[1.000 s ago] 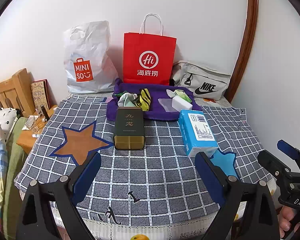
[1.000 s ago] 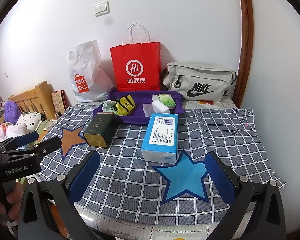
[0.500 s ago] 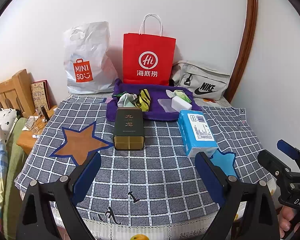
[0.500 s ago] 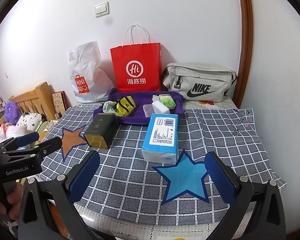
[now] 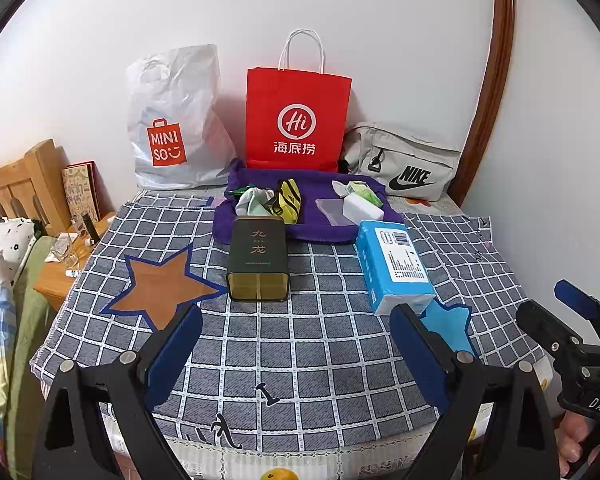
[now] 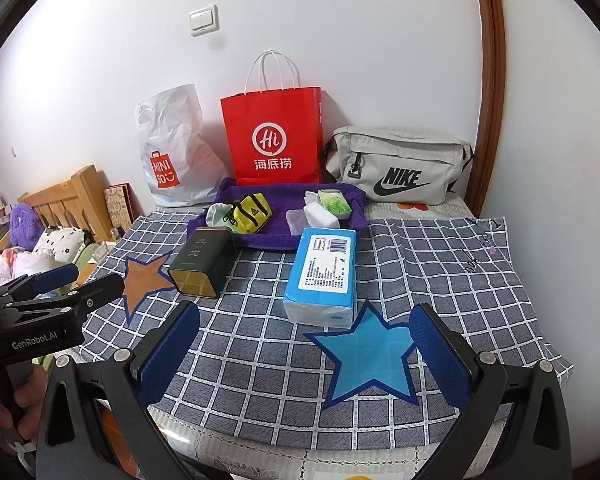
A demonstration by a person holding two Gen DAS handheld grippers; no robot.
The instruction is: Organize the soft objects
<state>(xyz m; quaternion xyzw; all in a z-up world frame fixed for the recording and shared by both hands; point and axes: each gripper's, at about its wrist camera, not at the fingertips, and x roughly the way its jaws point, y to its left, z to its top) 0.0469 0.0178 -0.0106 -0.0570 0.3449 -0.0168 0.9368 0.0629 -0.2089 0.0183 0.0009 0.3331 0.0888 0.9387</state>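
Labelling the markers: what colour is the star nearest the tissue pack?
Light blue star with dark blue outline; right wrist view.

Tablecloth was woven cloth, matt, slightly rough. Tin looked like dark metal with a soft sheen. Tissue pack had glossy plastic wrap. Red bag was smooth matt paper; white bag crinkled shiny plastic. Grey pouch was matt fabric. Purple cloth looked soft, fuzzy. Headboard was varnished wood. Gripper pads were textured blue rubber on matt black plastic.
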